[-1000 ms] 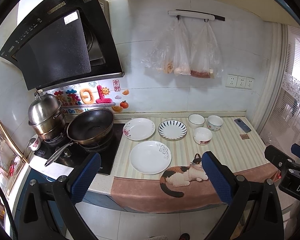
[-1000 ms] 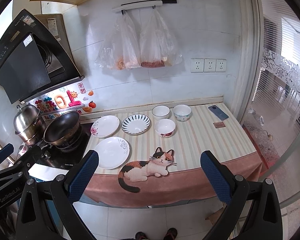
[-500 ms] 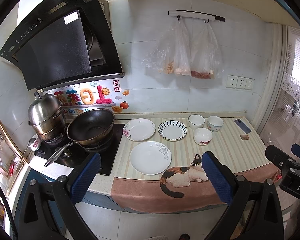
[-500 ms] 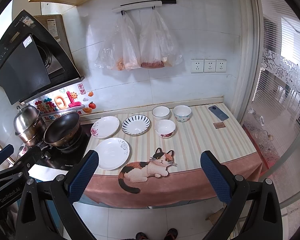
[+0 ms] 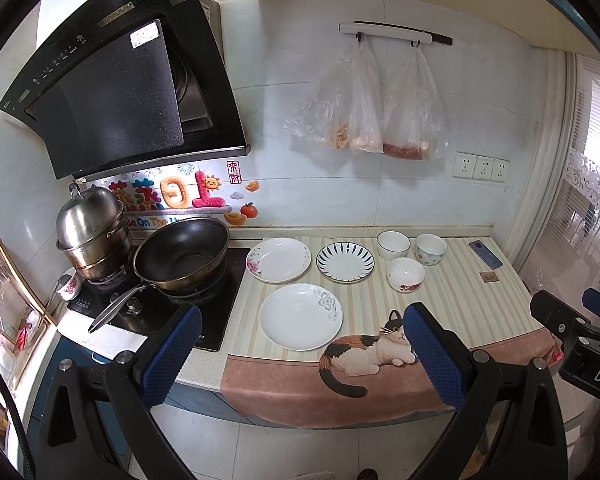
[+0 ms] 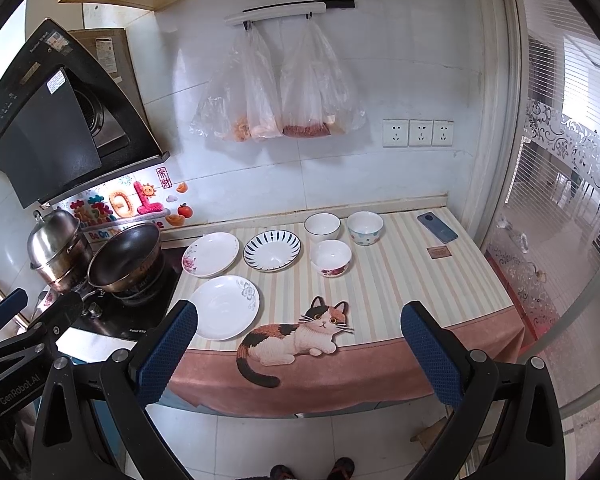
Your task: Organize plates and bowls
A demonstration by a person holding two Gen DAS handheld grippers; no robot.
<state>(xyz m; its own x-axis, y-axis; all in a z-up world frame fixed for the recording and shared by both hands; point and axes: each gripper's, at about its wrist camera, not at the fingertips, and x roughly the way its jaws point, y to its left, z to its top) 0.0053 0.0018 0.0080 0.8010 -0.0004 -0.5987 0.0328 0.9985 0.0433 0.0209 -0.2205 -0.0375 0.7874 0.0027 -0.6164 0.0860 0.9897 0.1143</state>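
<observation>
Plates [image 5: 300, 316] and bowls [image 5: 405, 274] sit unmoved; both grippers' jaws stay wide open, empty.

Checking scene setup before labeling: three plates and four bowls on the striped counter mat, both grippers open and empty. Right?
Not quite: there are three bowls, not four: a plain white bowl, a patterned bowl and a red-flowered bowl. The right wrist view shows it. Three plates, and the left gripper and right gripper open and empty, all hold.

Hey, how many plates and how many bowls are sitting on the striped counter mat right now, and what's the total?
Plates: 3, namely the pink-flower plate, the blue-striped plate and the grey-flower plate.
Bowls: 3, namely the plain white bowl, the patterned bowl and the red-flower bowl.
Total: 6
</observation>
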